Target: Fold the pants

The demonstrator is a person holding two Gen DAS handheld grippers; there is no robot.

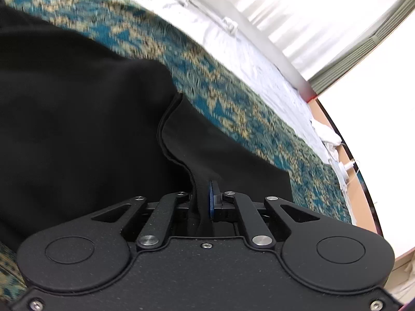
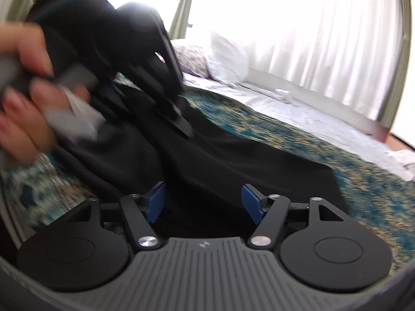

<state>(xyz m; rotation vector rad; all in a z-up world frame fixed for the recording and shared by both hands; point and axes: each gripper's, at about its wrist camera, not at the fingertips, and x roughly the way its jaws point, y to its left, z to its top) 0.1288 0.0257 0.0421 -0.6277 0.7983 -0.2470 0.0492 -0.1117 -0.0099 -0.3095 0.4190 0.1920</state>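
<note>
The black pants point(image 1: 77, 108) lie spread on a bed cover w/ teal and beige pattern point(image 1: 220, 90); the cover reaches to the far right, and beyond it is a white sheet point(image 1: 246, 59). The left gripper point(image 1: 203, 199) has its fingers closed tight on a hemmed edge of the pants; the cloth fold rises between the two pads, and one blue pad point(image 1: 212, 199) shows just beside the fabric. In the right wrist view the right gripper point(image 2: 203, 204) is wide open, nothing between its blue pads point(image 2: 155, 202); black cloth lies just under and beyond them. At far left in this view the person's hand point(image 2: 23, 90) holds the other gripper, blurred, approx. over the pants. White curtains point(image 2: 311, 39) and a pillow point(image 2: 228, 59) are at the far side.
</note>
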